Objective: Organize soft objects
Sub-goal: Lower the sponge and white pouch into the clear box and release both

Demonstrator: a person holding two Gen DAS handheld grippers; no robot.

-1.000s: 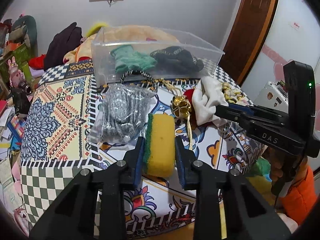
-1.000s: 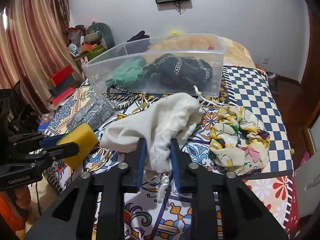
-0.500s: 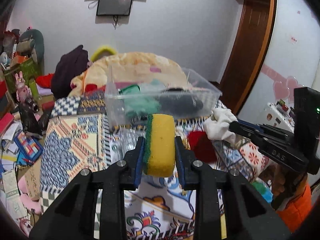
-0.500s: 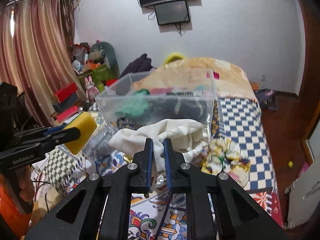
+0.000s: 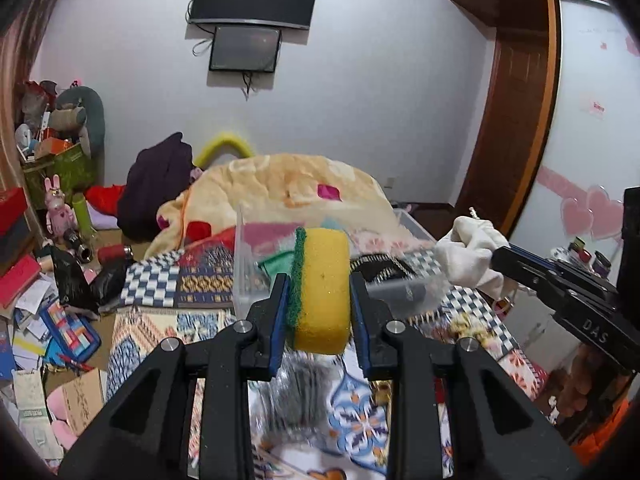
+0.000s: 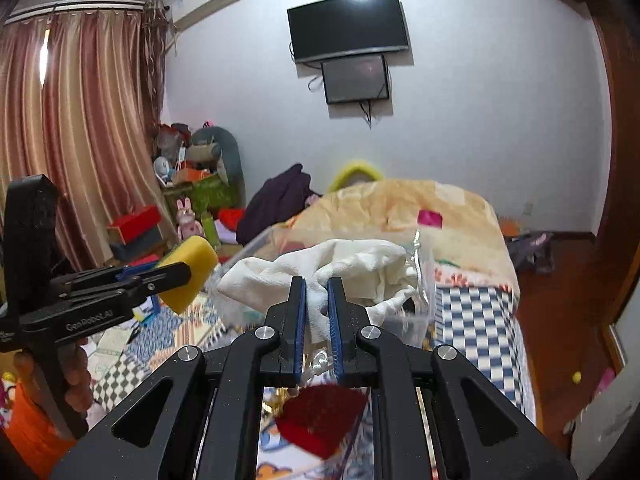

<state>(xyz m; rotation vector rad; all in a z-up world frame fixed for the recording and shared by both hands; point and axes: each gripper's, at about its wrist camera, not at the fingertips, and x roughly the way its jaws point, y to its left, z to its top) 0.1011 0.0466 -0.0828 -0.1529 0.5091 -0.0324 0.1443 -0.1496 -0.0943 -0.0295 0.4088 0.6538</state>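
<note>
My left gripper (image 5: 318, 284) is shut on a yellow sponge (image 5: 323, 292) with a green scrub side, held in the air in front of the clear plastic bin (image 5: 245, 276). In the right wrist view that sponge (image 6: 188, 270) shows at the left, in the left gripper (image 6: 176, 276). My right gripper (image 6: 318, 292) is shut on a white cloth (image 6: 348, 268), lifted before the same bin (image 6: 424, 304). The cloth (image 5: 472, 254) also shows at the right of the left wrist view, hanging from the right gripper (image 5: 500, 258). Green and black soft items lie inside the bin.
A patterned cloth (image 5: 160, 332) covers the table. A red knitted item (image 6: 320, 416) and a silvery bag (image 5: 296, 396) lie below the grippers. A bed with a beige blanket (image 5: 280, 188) stands behind. Boxes, toys and papers crowd the floor at left (image 5: 44, 320).
Both grippers rose from the table with the sponge and the white cloth and tilted up, so the wall and screens now show. The right jaws squeezed tighter on the cloth.
</note>
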